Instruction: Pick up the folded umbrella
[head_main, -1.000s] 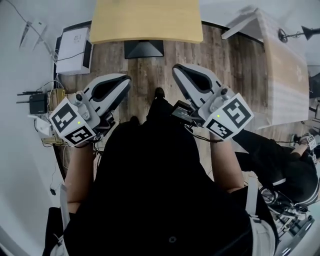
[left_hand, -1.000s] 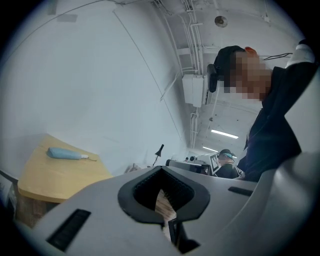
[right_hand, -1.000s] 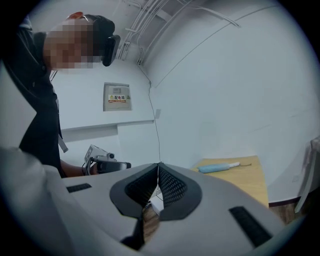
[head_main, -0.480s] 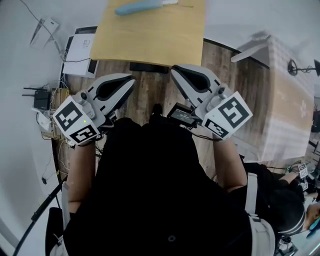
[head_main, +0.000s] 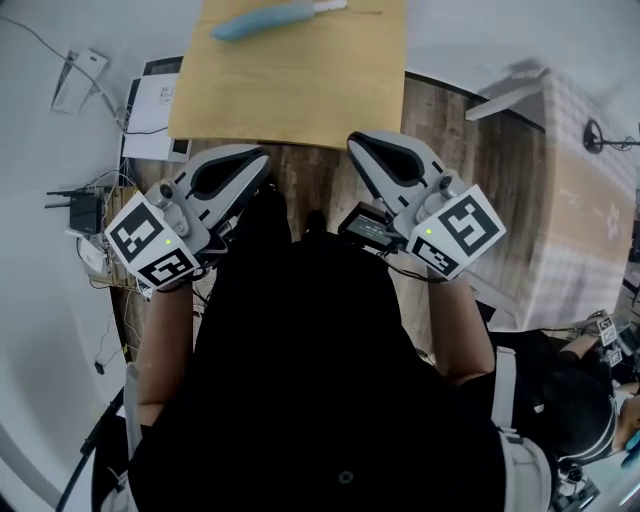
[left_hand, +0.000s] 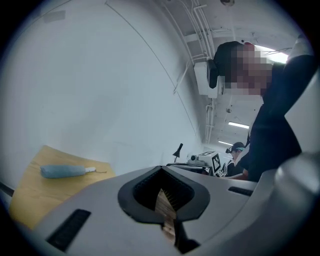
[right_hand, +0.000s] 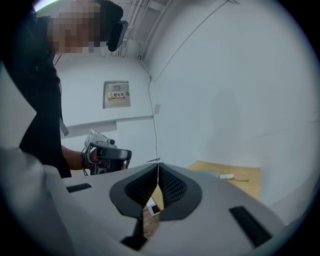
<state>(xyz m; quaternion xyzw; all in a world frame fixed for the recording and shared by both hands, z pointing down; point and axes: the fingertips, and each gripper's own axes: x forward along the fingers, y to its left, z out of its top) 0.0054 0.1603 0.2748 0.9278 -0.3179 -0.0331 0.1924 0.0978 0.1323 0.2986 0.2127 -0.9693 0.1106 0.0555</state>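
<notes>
The folded umbrella (head_main: 262, 20), light blue with a white handle end, lies on a light wooden table (head_main: 290, 90) at the top of the head view. Both grippers are held side by side in front of the person's dark torso, short of the table's near edge. My left gripper (head_main: 262, 165) is shut and holds nothing; in its own view the umbrella (left_hand: 65, 171) lies far off at the left on the table (left_hand: 35, 200). My right gripper (head_main: 355, 145) is shut and holds nothing; its view shows the table (right_hand: 245, 180) and the umbrella's white handle (right_hand: 226, 176) past its jaws.
A white box (head_main: 160, 95) and a router (head_main: 82, 212) with cables sit on the floor at left. A long pale table (head_main: 580, 200) runs down the right side. Another person (head_main: 570, 400) is at lower right. White walls stand behind the wooden table.
The person has stepped forward: the wooden table has drawn nearer and the umbrella has come into the head view. Both grippers advanced with the person and stayed shut.
</notes>
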